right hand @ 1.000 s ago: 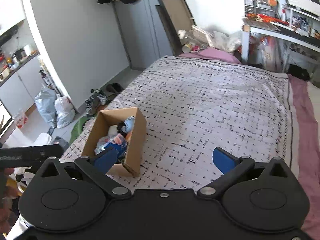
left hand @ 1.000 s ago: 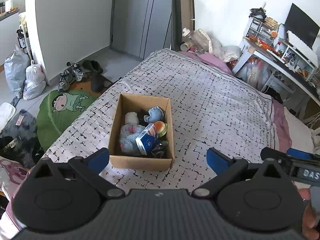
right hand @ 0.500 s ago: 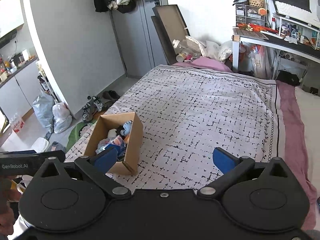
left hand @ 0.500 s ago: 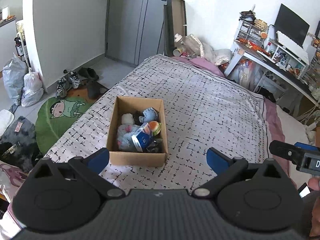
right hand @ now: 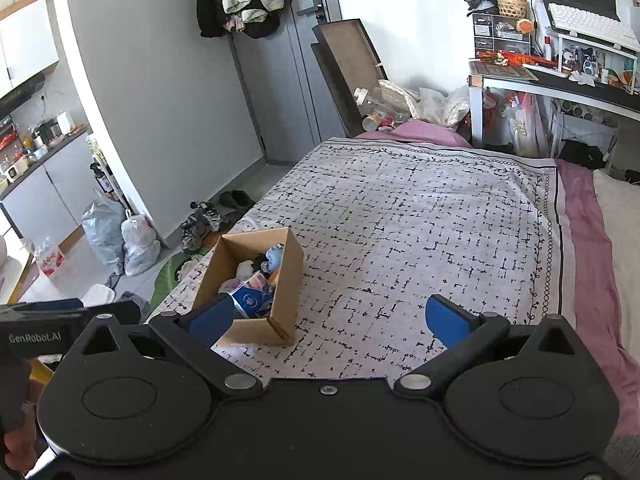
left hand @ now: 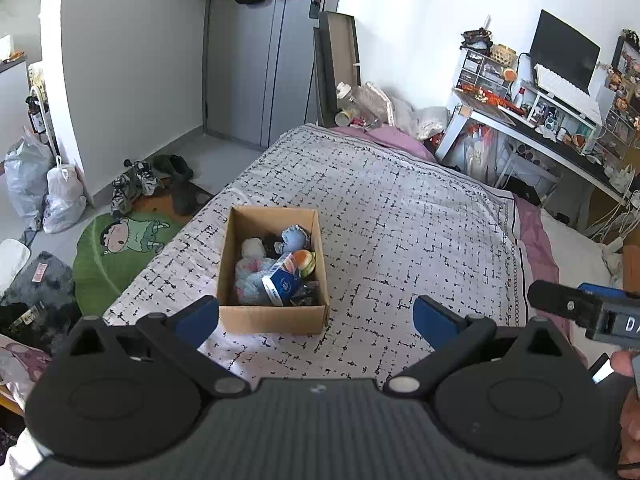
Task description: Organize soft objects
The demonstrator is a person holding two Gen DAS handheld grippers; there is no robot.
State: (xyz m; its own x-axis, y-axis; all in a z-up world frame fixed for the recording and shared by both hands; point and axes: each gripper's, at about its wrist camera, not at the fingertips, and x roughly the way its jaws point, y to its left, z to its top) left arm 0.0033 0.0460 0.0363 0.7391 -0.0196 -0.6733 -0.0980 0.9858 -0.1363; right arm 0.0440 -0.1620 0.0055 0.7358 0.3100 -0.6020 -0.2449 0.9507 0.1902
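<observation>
A brown cardboard box (left hand: 272, 318) (right hand: 286, 276) sits near the left edge of the patterned bed cover (left hand: 400, 224) (right hand: 420, 232). Inside lie several soft things: a blue plush toy (left hand: 294, 238), a white plush (left hand: 252, 247), a burger-shaped toy (left hand: 304, 262), a pale fluffy toy (left hand: 250, 280) and a blue packet (left hand: 282, 286) (right hand: 250, 300). My left gripper (left hand: 316, 316) is open and empty, held back from the box's near side. The right gripper (right hand: 330, 316) is open and empty too, off to the right of the box.
A green cartoon rug (left hand: 120, 248), shoes (left hand: 136, 180) and plastic bags (left hand: 60, 196) lie on the floor left of the bed. A cluttered desk (left hand: 552, 128) with a monitor stands at the right. A grey door (left hand: 256, 60) with hanging clothes is at the back.
Both grippers have pulled back and risen away from the box, which now looks smaller and farther off. Both stay open and empty. The box's contents have not moved.
</observation>
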